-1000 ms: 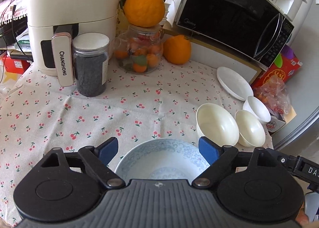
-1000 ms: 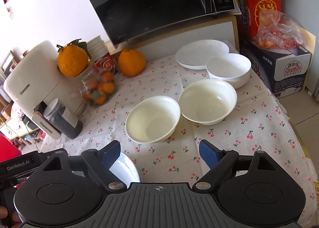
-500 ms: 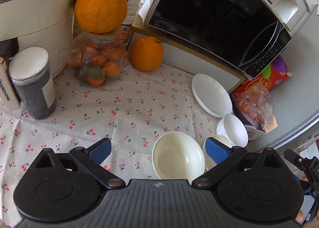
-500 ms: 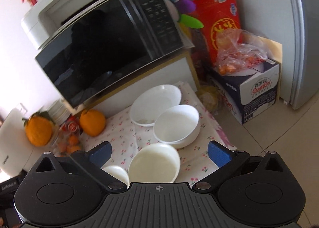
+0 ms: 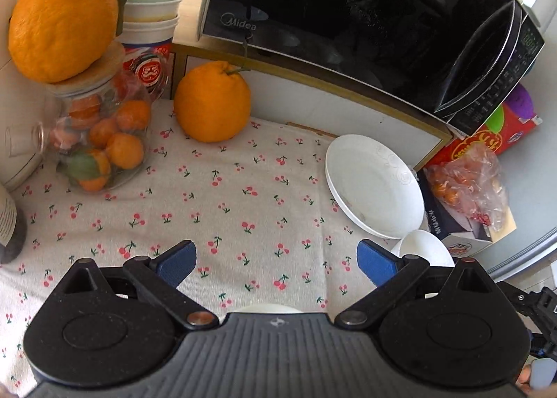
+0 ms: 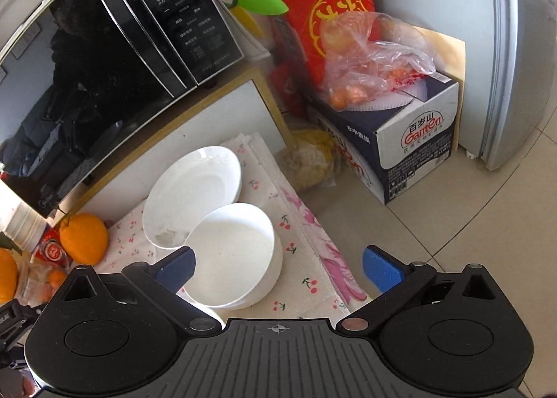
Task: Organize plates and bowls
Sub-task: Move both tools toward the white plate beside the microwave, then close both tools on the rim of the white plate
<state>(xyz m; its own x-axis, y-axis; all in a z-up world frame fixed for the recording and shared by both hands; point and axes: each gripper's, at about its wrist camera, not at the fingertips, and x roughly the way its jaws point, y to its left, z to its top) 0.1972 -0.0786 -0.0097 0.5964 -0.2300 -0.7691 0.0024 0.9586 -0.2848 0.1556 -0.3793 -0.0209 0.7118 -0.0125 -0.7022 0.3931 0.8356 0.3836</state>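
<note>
Microwave: black-fronted, on a wooden-edged shelf behind the table; its control panel faces the right wrist view.

Table: covered by a pale cloth printed with small cherries; carries everything listed below.

Carton: dark blue and white, on the tiled floor just past the table's end, with a clear bag of small orange fruit on top and a red box behind it.

Right gripper: jaws spread wide, nothing clamped; blue pads apart. The white bowl lies partly between them, below, untouched as far as can be seen.

Left gripper: jaws spread wide, empty, over bare cloth; a sliver of a white rim shows at the edge of its body.

White plate: flat on the cloth at the table's far right corner, close to the shelf.

White bowl: upright, just beside the plate on the near side, its rim overlapping the plate's edge in view; whether they touch cannot be told.

Glass jar: holds small oranges; a large orange sits on its lid.

Loose orange: on the cloth against the shelf.

Stacked paper cups: behind the jar.
</note>
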